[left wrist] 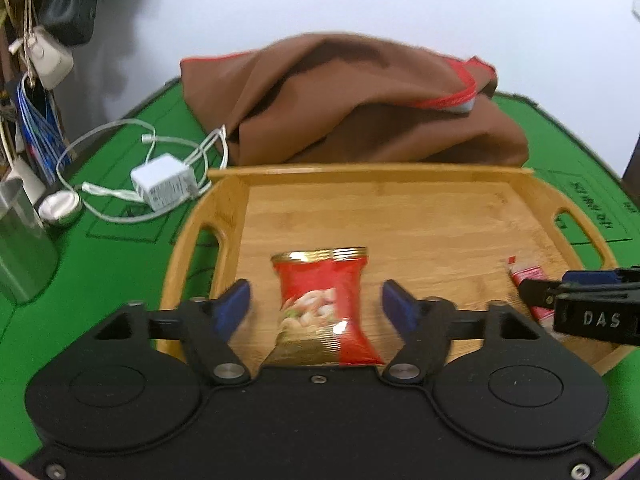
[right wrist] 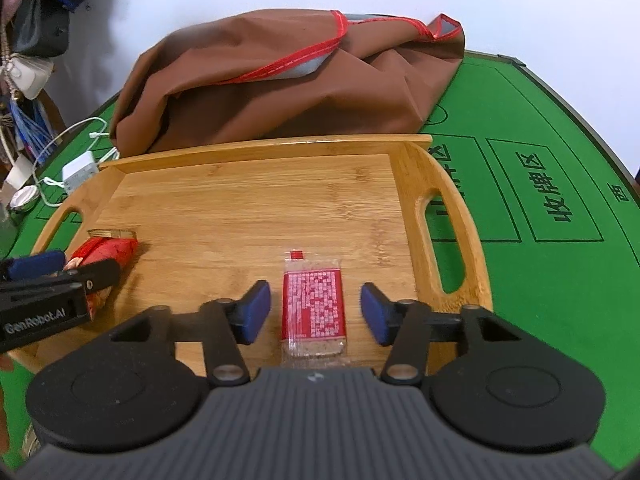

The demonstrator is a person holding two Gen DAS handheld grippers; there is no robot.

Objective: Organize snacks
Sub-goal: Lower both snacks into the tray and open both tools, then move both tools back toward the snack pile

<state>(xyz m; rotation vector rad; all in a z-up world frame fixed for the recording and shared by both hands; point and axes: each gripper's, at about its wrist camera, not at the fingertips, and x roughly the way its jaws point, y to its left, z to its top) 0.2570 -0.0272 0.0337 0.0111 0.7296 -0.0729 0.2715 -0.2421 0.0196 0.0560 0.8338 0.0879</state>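
Both snacks lie on the floor of the bamboo tray (right wrist: 452, 184), which sits on the green felt table (right wrist: 560, 280) in front of a crumpled brown cloth bag (right wrist: 280, 92). The left gripper (left wrist: 316, 304) stands with its jaws apart on either side of a red and gold snack packet (left wrist: 324, 304); the blue pads (left wrist: 234, 304) clear the wrapper on both sides and do not press it. The right gripper (right wrist: 316, 308) is likewise spread, straddling a red wafer-style bar in a clear wrapper (right wrist: 314, 308) at the tray's near right, with a gap at each pad.

The packet rests at the near left of the tray, the bar well apart from it to the right, so the placing step looks finished and the release is what matters now. To do it well, each gripper should lift straight back along its own line, jaws kept wide, so no pad catches a wrapper's crimped end and drags it. The two grippers sit close together, so drawing them off without crossing avoids a knock. A white charger with its cable (left wrist: 164, 184) and a metal cup (left wrist: 20, 248) stand off to the left, outside the tray.
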